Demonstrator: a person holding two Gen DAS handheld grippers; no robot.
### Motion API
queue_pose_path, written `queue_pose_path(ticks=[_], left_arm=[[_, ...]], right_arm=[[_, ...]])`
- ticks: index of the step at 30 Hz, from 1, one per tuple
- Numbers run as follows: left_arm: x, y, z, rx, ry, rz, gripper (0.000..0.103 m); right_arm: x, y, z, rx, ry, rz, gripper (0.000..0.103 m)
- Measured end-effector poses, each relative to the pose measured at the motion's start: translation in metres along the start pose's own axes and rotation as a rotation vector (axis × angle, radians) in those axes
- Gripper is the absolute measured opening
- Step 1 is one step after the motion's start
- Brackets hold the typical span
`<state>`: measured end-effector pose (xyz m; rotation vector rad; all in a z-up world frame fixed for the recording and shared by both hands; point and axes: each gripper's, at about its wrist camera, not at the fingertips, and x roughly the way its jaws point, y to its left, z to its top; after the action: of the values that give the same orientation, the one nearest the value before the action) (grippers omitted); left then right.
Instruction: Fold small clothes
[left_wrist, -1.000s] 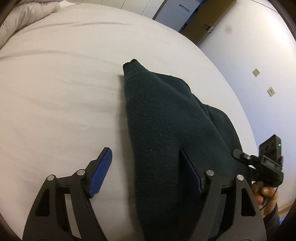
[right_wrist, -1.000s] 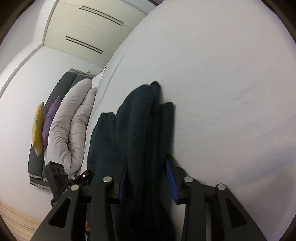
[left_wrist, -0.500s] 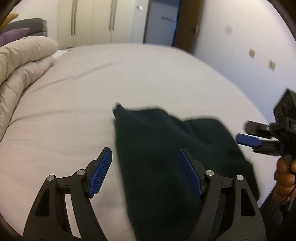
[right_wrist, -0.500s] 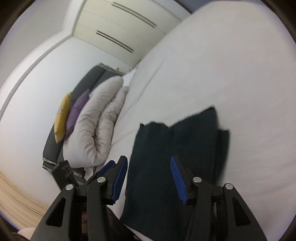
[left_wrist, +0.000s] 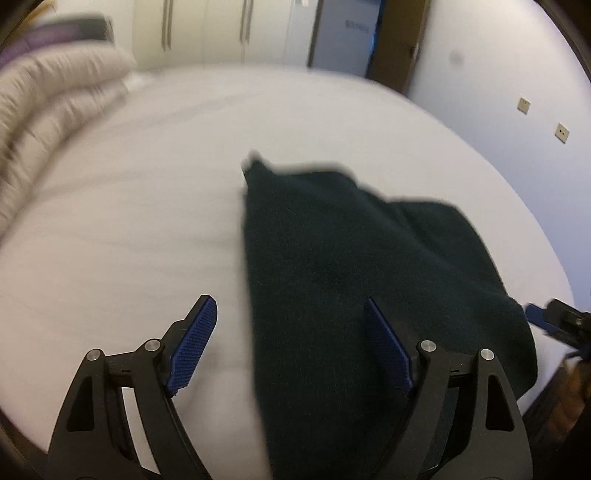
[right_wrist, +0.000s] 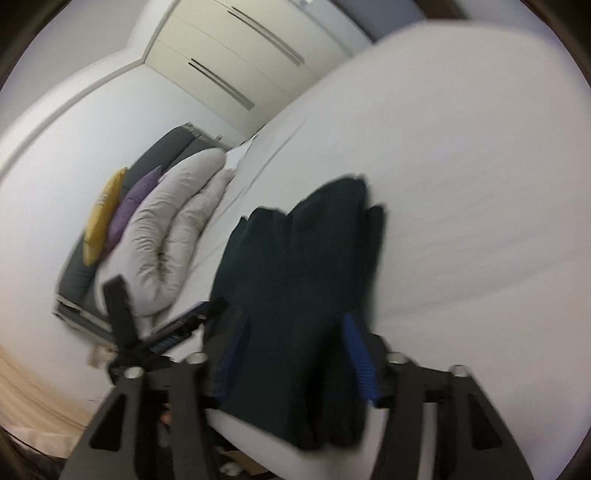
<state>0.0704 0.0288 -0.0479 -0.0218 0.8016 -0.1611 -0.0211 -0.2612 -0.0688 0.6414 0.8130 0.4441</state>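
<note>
A dark green knitted sweater (left_wrist: 351, 266) lies folded in layers on the white bed (left_wrist: 129, 240), near its front edge. My left gripper (left_wrist: 291, 347) is open above the sweater's left edge, with one pad over the sheet and the other over the knit. My right gripper (right_wrist: 299, 354) is open and empty, with the sweater (right_wrist: 295, 295) lying between and below its blue pads. The right gripper's tip also shows at the right edge of the left wrist view (left_wrist: 554, 321).
A rolled grey duvet (right_wrist: 173, 221) with yellow and purple cushions (right_wrist: 110, 210) lies at the head of the bed against a dark headboard. White wardrobes (right_wrist: 229, 62) stand behind. A wall with sockets (left_wrist: 543, 118) and a door lie to the right.
My right gripper let go of the sweater and opened, and the sweater now lies flat on the bed. Both grippers pulled back and lifted a little; the views are blurred from motion.
</note>
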Motion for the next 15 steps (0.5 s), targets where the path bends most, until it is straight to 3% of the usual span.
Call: queue_pose_path(ticks=[2, 5, 7, 8, 13, 15], left_arm=[[-0.03, -0.01, 0.0, 0.052, -0.105, 0.072, 0.084], [-0.08, -0.02, 0.003, 0.097, -0.25, 0.182, 0.096], [-0.119, -0.028, 0.005, 0.097, -0.372, 0.216, 0.103], [-0.141, -0.031, 0.005, 0.095, -0.442, 0.224, 0.103], [-0.226, -0.041, 0.003, 0.111, -0.664, 0.271, 0.103], [-0.251, -0.041, 0.002, 0.112, -0.705, 0.26, 0.103]], right_arm=[[-0.028, 0.015, -0.007, -0.079, -0.076, -0.074, 0.065], [-0.063, 0.045, -0.009, -0.175, -0.199, -0.143, 0.081], [-0.082, 0.066, -0.008, -0.226, -0.291, -0.173, 0.092], [-0.096, 0.083, -0.009, -0.266, -0.366, -0.192, 0.102], [-0.138, 0.143, -0.015, -0.427, -0.597, -0.266, 0.103], [-0.15, 0.16, -0.021, -0.48, -0.645, -0.289, 0.103]])
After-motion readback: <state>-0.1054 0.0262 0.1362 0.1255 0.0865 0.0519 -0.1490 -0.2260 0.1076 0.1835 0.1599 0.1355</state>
